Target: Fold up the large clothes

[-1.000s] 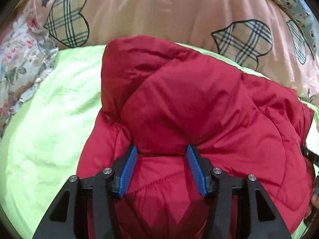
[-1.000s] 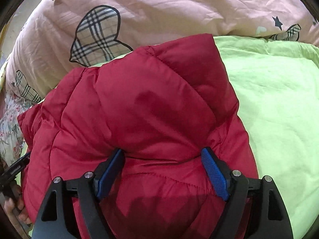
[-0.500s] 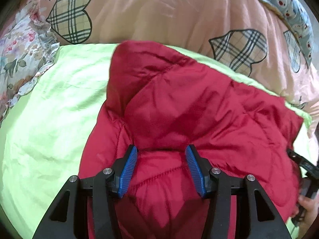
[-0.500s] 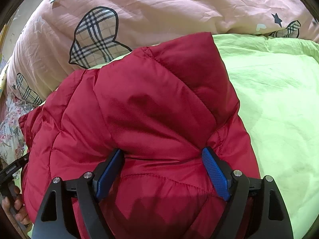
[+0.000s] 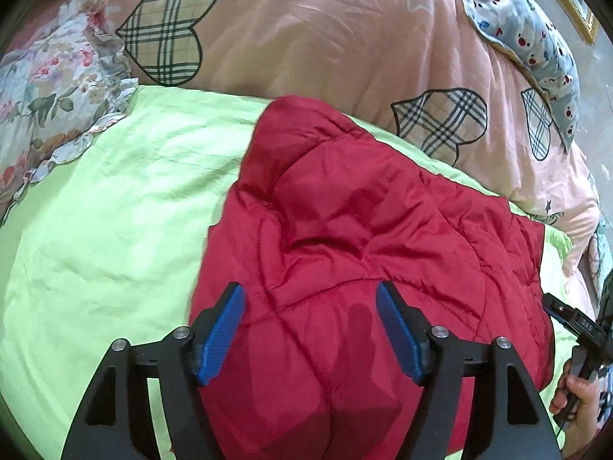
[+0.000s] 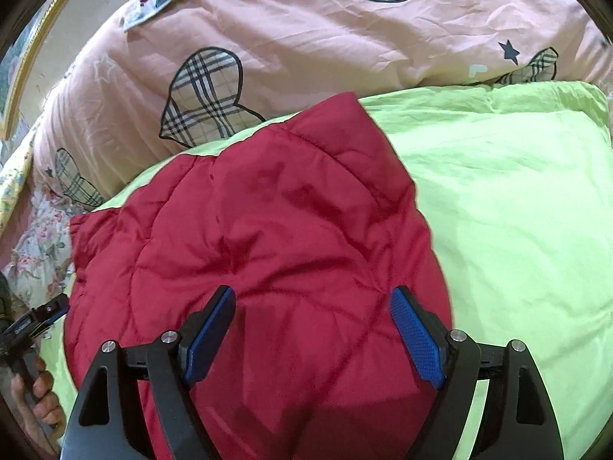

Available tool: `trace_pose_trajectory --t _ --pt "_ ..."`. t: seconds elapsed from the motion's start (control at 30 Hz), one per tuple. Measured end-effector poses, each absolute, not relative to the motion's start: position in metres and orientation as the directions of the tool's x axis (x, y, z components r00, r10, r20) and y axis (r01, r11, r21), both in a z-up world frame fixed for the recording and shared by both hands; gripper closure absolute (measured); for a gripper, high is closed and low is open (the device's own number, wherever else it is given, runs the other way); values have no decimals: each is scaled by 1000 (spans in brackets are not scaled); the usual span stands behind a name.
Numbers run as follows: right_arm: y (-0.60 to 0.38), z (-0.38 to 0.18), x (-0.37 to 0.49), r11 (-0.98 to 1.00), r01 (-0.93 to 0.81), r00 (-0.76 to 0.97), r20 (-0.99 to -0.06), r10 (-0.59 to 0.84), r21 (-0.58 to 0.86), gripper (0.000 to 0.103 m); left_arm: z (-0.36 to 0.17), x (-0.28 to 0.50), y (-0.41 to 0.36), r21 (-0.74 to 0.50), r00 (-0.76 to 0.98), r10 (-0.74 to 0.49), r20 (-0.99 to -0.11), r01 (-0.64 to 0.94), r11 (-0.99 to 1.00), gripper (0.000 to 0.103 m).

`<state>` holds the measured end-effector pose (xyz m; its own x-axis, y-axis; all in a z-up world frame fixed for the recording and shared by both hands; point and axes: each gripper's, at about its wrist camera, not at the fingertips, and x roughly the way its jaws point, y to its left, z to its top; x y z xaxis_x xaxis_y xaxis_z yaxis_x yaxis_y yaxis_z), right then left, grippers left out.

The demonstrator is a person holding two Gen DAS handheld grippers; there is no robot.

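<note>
Both the left gripper (image 5: 310, 326) and the right gripper (image 6: 312, 329) now hang with blue pads spread wide and nothing between them, where half a second ago each pair straddled a raised ridge of the red puffer jacket (image 5: 375, 237). That ridge has dropped flat, so the jacket lies as a compact folded bundle on the green sheet (image 5: 103, 211), just short of the pink quilt (image 5: 325, 27). The fold looks laid down and released, leaving at most some tidying.

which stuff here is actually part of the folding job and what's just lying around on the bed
Part of the job:
- red puffer jacket, lying on the green sheet
- left gripper and right gripper, jaws open over it

Just lying about:
- pink heart-print duvet
- floral pillow
- blue patterned pillow
</note>
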<state>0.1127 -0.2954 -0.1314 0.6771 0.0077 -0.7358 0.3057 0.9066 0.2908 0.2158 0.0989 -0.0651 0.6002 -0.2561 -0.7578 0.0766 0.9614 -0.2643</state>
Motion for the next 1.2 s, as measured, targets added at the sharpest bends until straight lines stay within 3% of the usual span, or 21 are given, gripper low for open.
trace_pose_trajectory --t 0.27,0.47,0.63,0.97,1.1,1.17,1.2 --pt "-314 -126 81 889 341 682 -731 -11 304 18 -73 209 130 -312 585 -272 -764 35 950 24" --pt "-333 -144 70 832 350 680 -728 91 431 17 -95 217 164 -519 529 -447 -722 14 854 23" --pt "-344 -169 67 768 365 671 -721 175 526 16 -117 227 178 -601 479 -527 -702 0 800 22" --pt "-338 -189 86 696 338 662 -686 302 633 11 -149 249 166 -670 428 -603 -673 -8 743 1" --pt "-330 -198 95 683 328 652 -679 336 653 12 -154 257 158 -662 418 -600 -682 -5 749 4" --pt "-328 -198 94 688 330 654 -682 328 647 15 -152 258 147 -626 419 -576 -702 25 780 19" --pt "-325 -196 94 701 323 652 -687 323 636 24 -149 257 143 -610 421 -567 -708 39 791 23"
